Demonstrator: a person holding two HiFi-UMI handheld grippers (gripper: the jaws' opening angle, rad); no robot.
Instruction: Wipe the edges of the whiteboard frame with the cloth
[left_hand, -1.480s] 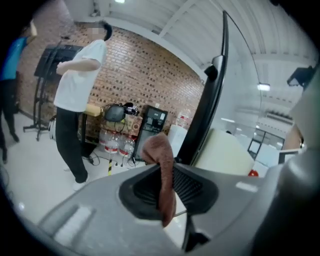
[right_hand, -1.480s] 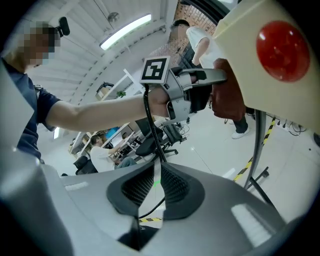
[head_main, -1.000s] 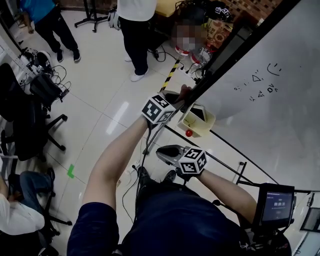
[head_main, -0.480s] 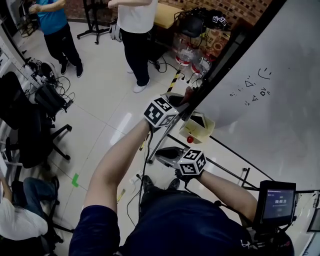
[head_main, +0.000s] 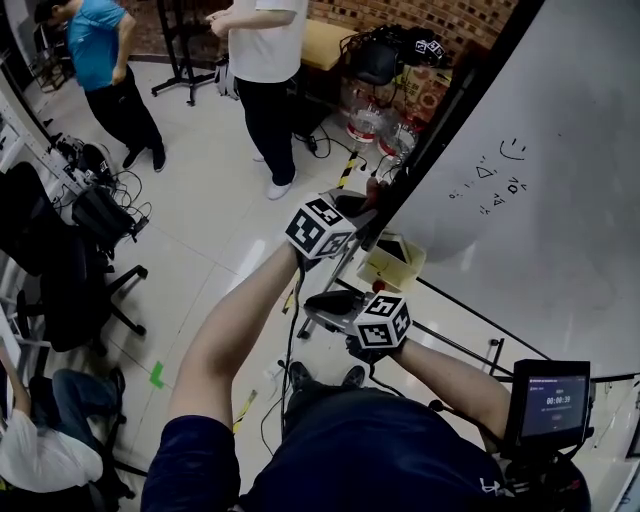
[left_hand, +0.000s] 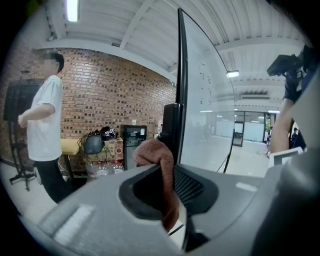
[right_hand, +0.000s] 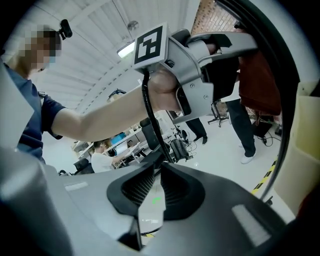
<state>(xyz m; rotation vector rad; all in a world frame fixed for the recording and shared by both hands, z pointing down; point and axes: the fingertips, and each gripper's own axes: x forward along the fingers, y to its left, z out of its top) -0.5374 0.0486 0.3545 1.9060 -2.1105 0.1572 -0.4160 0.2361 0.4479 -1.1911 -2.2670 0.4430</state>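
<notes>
The left gripper (left_hand: 167, 175) is squeezed shut on the cloth (left_hand: 157, 155). The cloth is reddish-brown, soft and fuzzy. It is bunched into a round lump that pokes out past the jaw tips, and a strip of it hangs down between them. Right in front of this gripper is the whiteboard frame (left_hand: 180, 75), a thin, hard, black strip with a slight curve. The lump of cloth looks like it touches the frame. Just past the frame on the gripper's right is the whiteboard (head_main: 560, 200), which is white, smooth and shiny, with a few small scribbles on it.

The right gripper (right_hand: 152, 192) holds nothing. Its dark ribbed jaws are a little apart, and the pale floor shows through the thin gap. It sits lower than the left gripper and closer to the person's body, away from the frame.

Compared with a moment ago, both grippers are in almost the same spots. The cloth is on the frame as before. More of the room behind now shows.
</notes>
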